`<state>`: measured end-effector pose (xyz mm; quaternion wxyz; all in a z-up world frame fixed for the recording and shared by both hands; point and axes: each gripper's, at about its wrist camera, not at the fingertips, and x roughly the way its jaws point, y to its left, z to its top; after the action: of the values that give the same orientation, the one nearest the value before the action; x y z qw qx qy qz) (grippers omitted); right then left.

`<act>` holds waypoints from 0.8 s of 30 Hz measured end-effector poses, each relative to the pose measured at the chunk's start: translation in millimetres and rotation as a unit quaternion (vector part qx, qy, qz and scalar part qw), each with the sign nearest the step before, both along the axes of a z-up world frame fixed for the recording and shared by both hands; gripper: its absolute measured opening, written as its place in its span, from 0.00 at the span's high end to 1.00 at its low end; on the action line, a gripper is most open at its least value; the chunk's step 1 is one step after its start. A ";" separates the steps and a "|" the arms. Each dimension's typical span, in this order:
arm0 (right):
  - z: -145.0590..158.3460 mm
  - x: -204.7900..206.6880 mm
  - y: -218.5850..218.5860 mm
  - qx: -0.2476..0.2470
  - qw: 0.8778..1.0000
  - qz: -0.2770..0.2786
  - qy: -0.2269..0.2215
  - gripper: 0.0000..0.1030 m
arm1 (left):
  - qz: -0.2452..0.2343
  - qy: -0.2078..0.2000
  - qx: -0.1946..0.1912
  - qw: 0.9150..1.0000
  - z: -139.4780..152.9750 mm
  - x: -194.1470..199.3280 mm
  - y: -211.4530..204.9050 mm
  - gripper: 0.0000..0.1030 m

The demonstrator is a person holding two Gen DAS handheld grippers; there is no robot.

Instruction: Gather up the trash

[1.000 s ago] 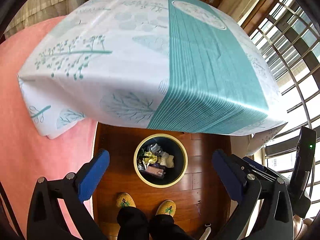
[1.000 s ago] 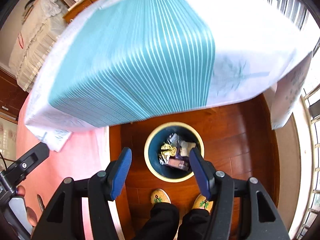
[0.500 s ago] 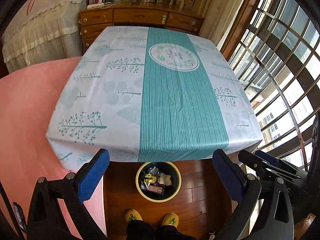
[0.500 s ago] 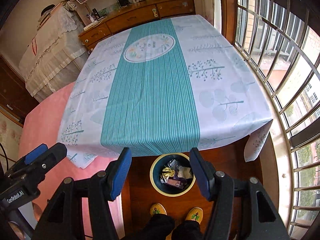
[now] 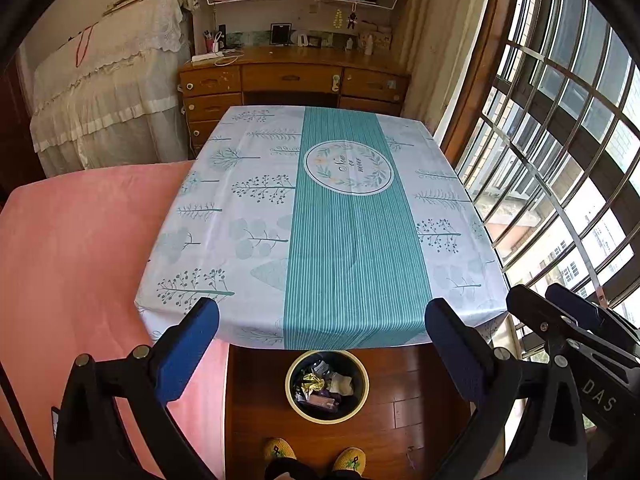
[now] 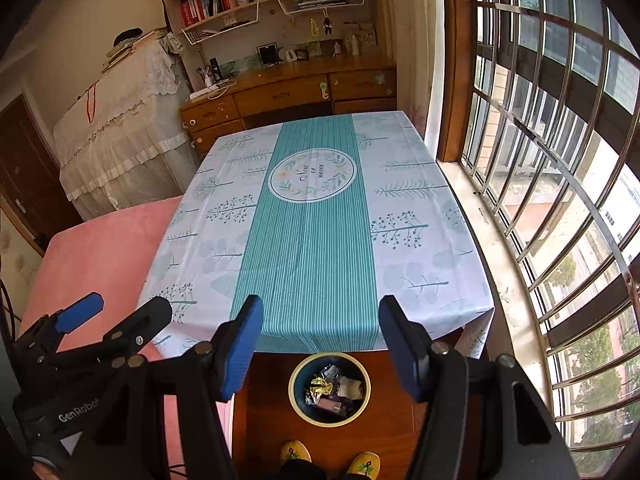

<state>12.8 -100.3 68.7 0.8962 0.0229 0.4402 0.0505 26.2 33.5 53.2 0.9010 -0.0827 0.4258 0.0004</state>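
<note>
We have lifted both tongs, left tongs (image 5: 322, 344) and right tongs (image 6: 320, 346), wide open and empty, bringing the bare worktop (image 5: 256, 216) into view. The trash (image 5: 325, 388) sits in the bin (image 5: 362, 368) on the floor below the near edge; collection looks finished.

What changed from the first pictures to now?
Both tools, left tool and right tool, rose and tipped up: the table top and the far desk came into view, and the bin looks smaller. Nothing was grabbed or dropped. Both tools stayed open and empty; the trash stayed in the bin.
</note>
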 end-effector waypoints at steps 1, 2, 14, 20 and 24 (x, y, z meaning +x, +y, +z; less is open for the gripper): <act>0.7 -1.3 -0.8 0.002 1.000 0.001 0.000 0.41 | 0.002 -0.001 0.003 1.000 1.4 -1.2 -1.0 0.01; 1.3 -3.2 -1.1 0.002 1.000 0.001 -0.001 0.41 | 0.004 -0.002 0.005 1.000 2.6 -2.0 -1.5 0.01; 5.5 -13.5 -3.2 -0.005 1.000 -0.001 -0.015 0.41 | 0.004 -0.007 0.021 1.000 3.9 -5.4 -8.6 0.01; 7.3 -15.7 -1.1 -0.005 1.000 0.005 -0.021 0.41 | 0.008 -0.006 0.025 1.000 4.5 -7.6 -10.1 0.01; 6.7 -16.8 0.5 -0.007 1.000 0.011 -0.020 0.41 | 0.009 -0.005 0.028 1.000 4.4 -8.7 -10.8 0.01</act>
<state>-4.0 -99.8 75.4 0.9044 0.0109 0.4227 0.0578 17.5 22.7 57.6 0.9052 -0.0614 0.4201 0.0199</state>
